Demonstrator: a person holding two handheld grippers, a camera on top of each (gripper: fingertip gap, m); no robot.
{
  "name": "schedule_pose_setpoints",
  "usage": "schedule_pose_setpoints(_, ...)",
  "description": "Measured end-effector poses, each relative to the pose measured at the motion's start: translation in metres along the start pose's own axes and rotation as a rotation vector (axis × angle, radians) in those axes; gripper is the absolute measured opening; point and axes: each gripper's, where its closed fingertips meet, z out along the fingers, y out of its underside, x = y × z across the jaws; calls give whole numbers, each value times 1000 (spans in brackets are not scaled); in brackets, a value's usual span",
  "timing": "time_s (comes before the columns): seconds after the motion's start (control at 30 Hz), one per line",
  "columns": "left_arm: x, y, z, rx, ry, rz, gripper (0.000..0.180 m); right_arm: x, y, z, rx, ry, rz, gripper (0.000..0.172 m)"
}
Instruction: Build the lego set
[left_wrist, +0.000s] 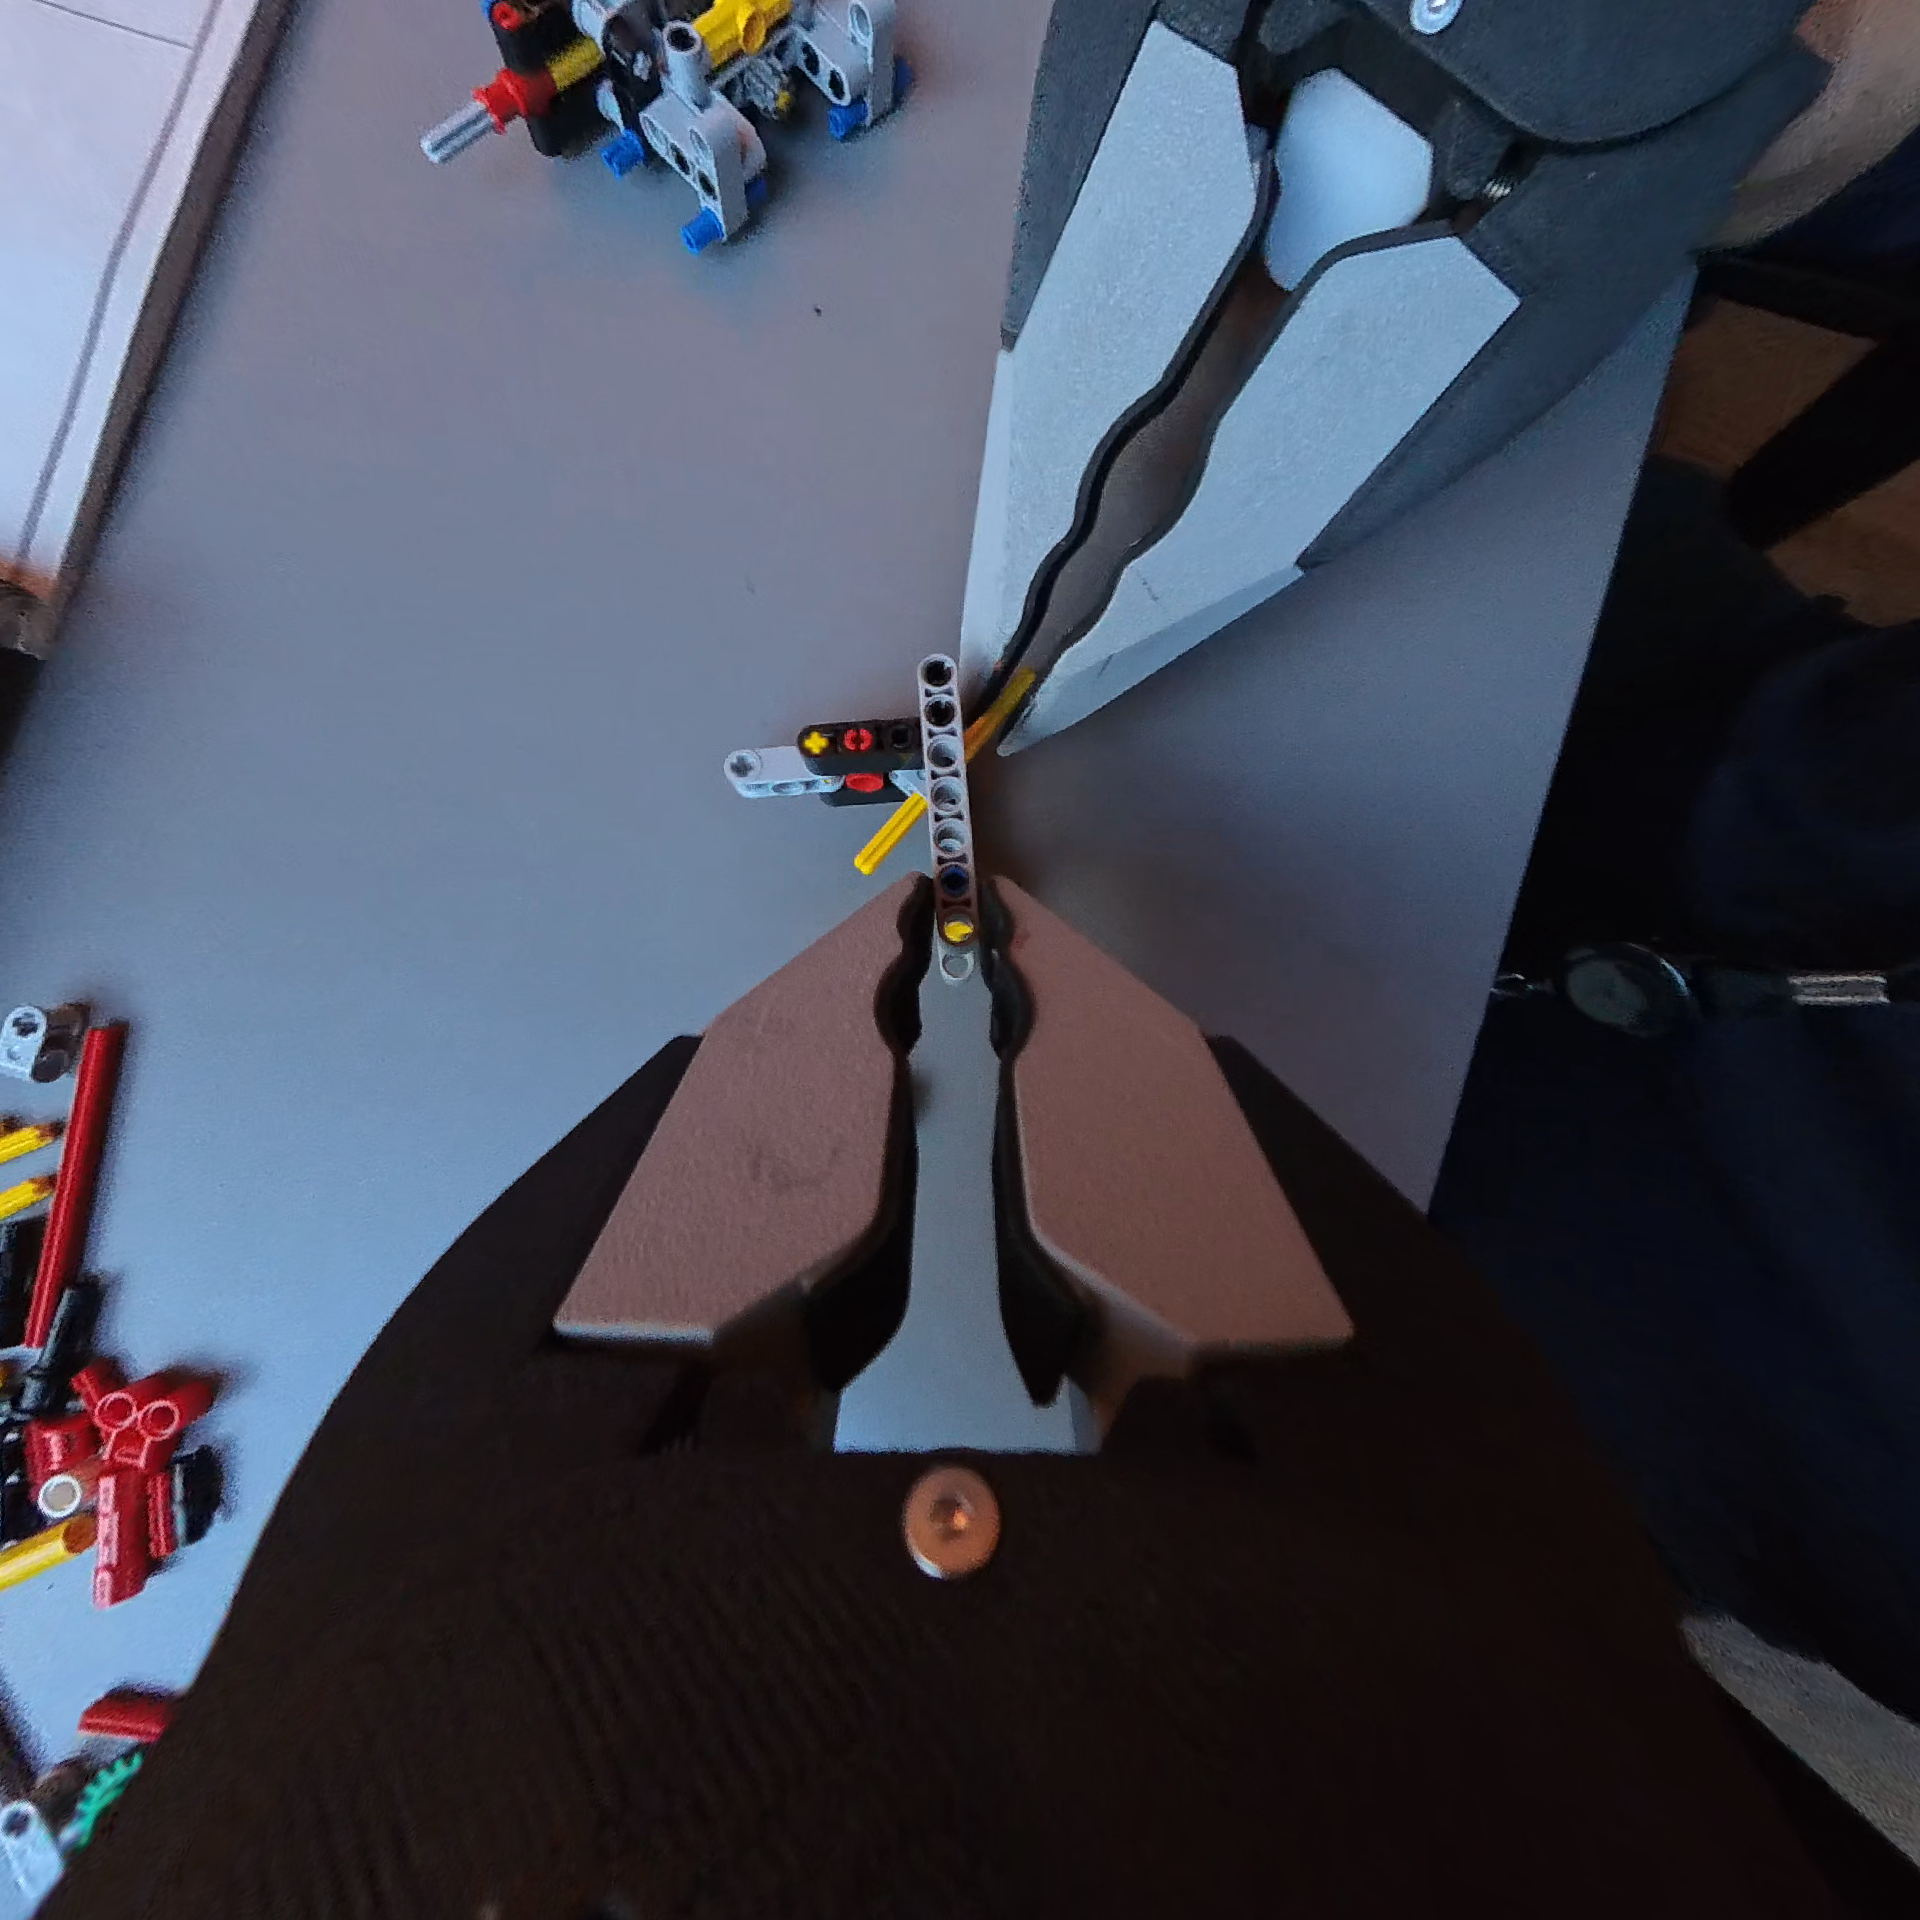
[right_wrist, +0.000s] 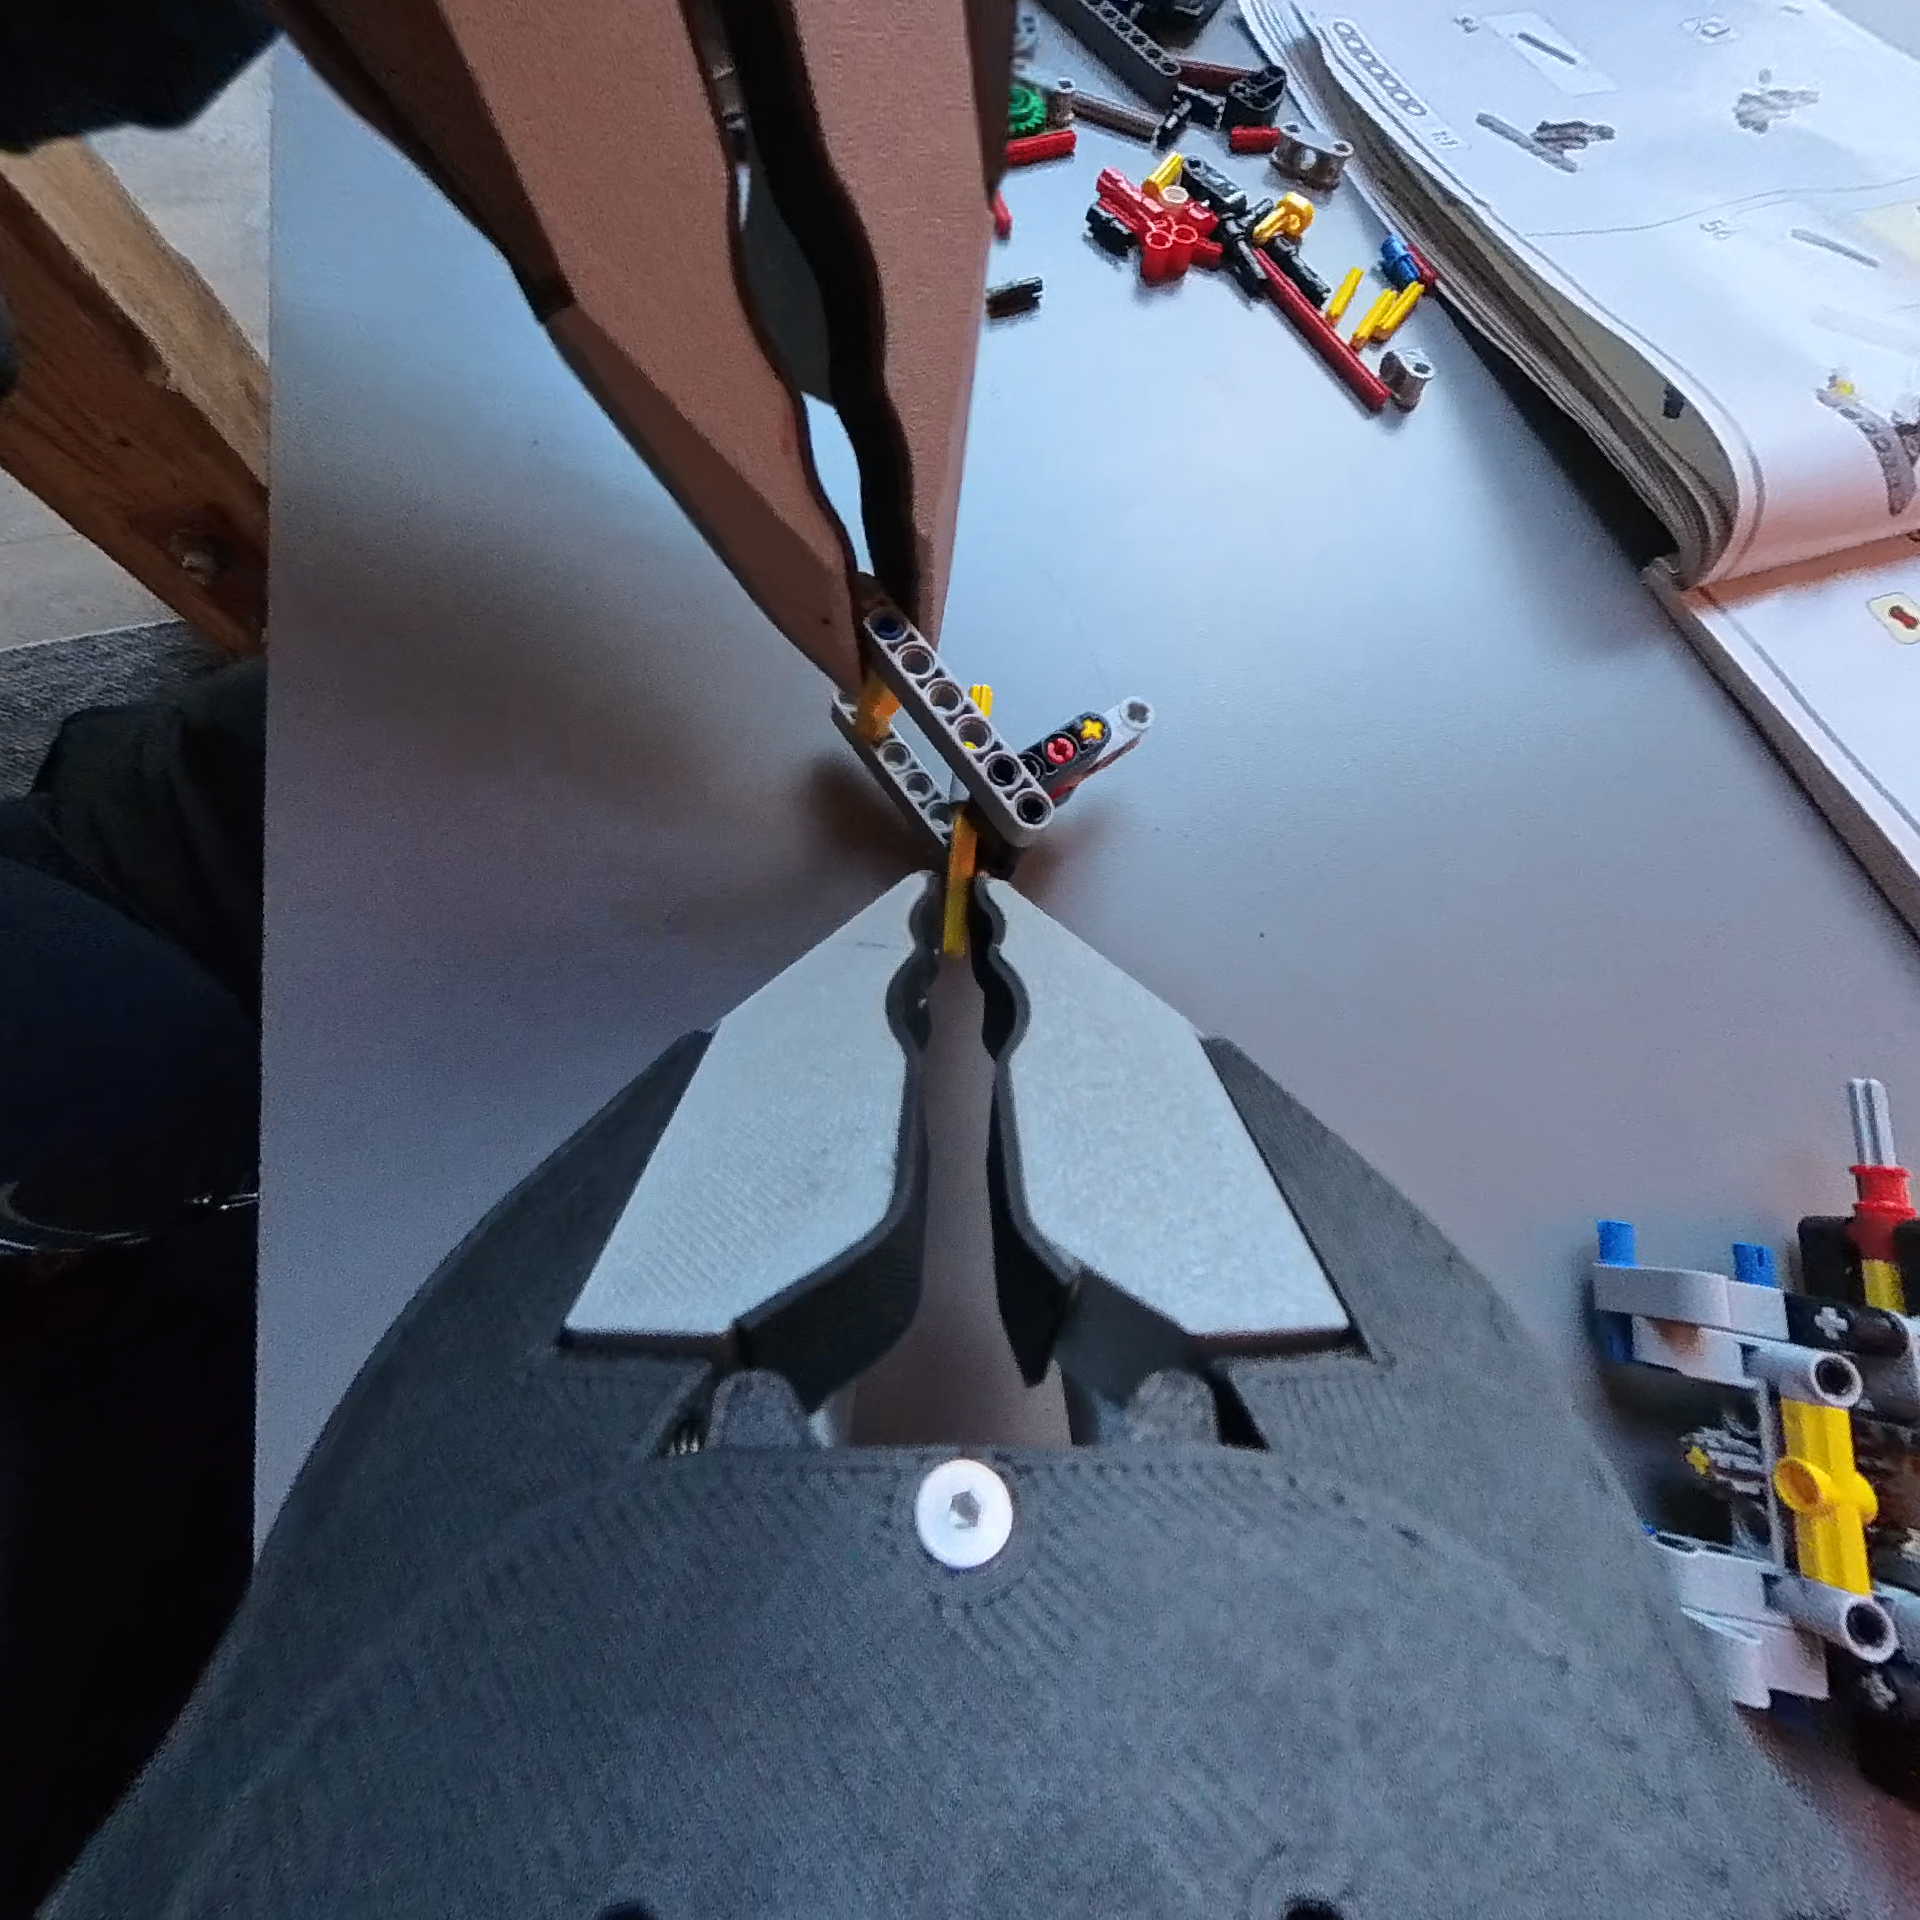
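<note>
Left tongs (left_wrist: 954, 935) clamped on grey holed beam (left_wrist: 948, 800), right tongs (right_wrist: 954, 914) pinching yellow axle (right_wrist: 956, 904), axle's middle hidden behind beam, grey surface (left_wrist: 520, 623) beneath.

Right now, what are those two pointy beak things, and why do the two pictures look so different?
They are pincers a person holds, one in each hand, each with its own camera, so each picture looks along one beak. The left gripper, brown, pinches a grey beam with holes. The right gripper, grey, pinches a yellow rod poking through that same little build. On the grey table lie another toy brick model, loose red and yellow pieces and an open instruction booklet.
</note>
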Motion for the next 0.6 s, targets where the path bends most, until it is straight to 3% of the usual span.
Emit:
schedule_pose_setpoints(0.33,-1,-7,1,164,-150,-98,4,6,-4,-1,25,29,69,1)
schedule_pose_setpoints(0.43,-7,-3,-1,156,-179,-98,5,8,-2,-6,37,34,84,13)
schedule_pose_setpoints(0.6,-7,-2,-1,162,-172,-93,5,9,2,-8,27,30,89,9)
